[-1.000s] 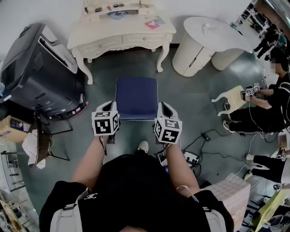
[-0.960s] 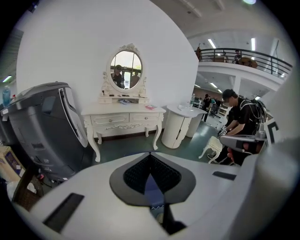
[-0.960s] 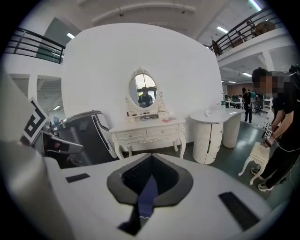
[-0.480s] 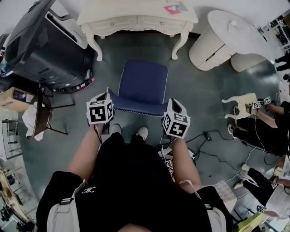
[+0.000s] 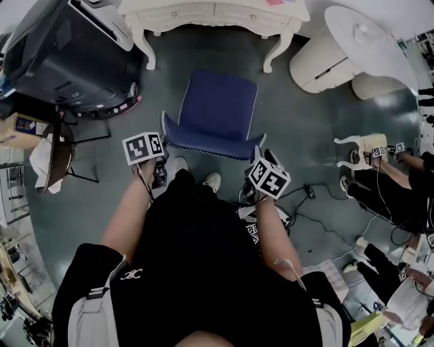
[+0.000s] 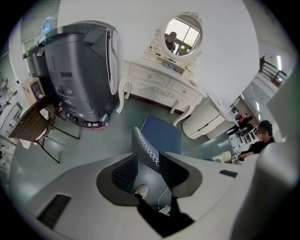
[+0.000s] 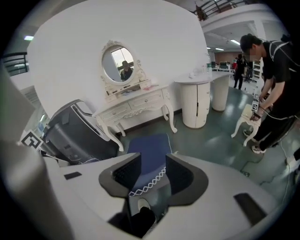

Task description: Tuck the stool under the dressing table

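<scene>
Tongs on both your sides stand spread, and both pairs have just been opening. Your left tongs (image 6: 149, 161) straddle the near left corner of the blue stool (image 5: 218, 112), with its white zigzag trim running up between the pads. Your right tongs (image 7: 153, 169) straddle the stool's near edge by the right corner, and the same trim crosses that gap. The pads seem to stand clear of the fabric on both sides, though the angle makes this hard to confirm. The stool stands upright on the grey-green floor (image 5: 298, 122), out in front of the white dressing table (image 5: 217, 11) and apart from it, with no part under it. A large dark machine (image 5: 68, 54) sits to the stool's left, and a white rounded cabinet (image 5: 319, 64) to its right. Your pale shoe (image 5: 213, 180) is just behind the stool's near edge.
</scene>
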`<state>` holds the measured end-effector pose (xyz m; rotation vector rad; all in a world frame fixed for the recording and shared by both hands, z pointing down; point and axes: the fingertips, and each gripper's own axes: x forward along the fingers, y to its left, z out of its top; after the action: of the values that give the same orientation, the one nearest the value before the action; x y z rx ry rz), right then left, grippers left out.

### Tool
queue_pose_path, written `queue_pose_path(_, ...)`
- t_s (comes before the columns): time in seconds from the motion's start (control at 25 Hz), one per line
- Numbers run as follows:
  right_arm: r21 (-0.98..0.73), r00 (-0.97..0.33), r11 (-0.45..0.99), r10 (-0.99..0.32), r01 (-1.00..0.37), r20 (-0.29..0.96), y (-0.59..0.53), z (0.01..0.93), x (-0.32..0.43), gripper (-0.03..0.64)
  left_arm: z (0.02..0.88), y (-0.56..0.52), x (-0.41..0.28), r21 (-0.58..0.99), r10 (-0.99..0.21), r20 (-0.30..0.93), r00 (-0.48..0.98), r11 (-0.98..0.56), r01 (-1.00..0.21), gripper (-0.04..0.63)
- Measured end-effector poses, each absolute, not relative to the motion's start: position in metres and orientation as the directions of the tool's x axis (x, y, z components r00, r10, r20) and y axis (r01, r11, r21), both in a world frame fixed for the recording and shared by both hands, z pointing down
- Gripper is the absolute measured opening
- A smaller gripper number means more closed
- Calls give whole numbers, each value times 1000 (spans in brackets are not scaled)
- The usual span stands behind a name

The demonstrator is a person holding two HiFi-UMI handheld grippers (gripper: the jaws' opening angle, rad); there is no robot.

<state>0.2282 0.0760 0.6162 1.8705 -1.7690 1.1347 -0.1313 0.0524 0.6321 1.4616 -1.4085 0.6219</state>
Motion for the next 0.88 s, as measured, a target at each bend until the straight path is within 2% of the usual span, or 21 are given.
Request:
queue_pose_path(0.12,-342,-101,-262,-643,-902,759,83,632,228,189,639,49,-131,297,-441,875,200,164,-941,129)
queue_pose_path(0.4,-485,-208,-433,-544,-760,813,89,664,225,192,658,29,-127,305,-397,886,239,111,-946,145)
queue_pose_path(0.68,-445,-221,-557,-423,-701,879,73,704,248,192,680,11,-126,343,-309,902,302,89,-935,152)
queue_pose_path(0.88,-395,-271,-551,-296,-735,916,59,728,254,190,697,-2,-121,326,-208,923,323,-23,-945,152)
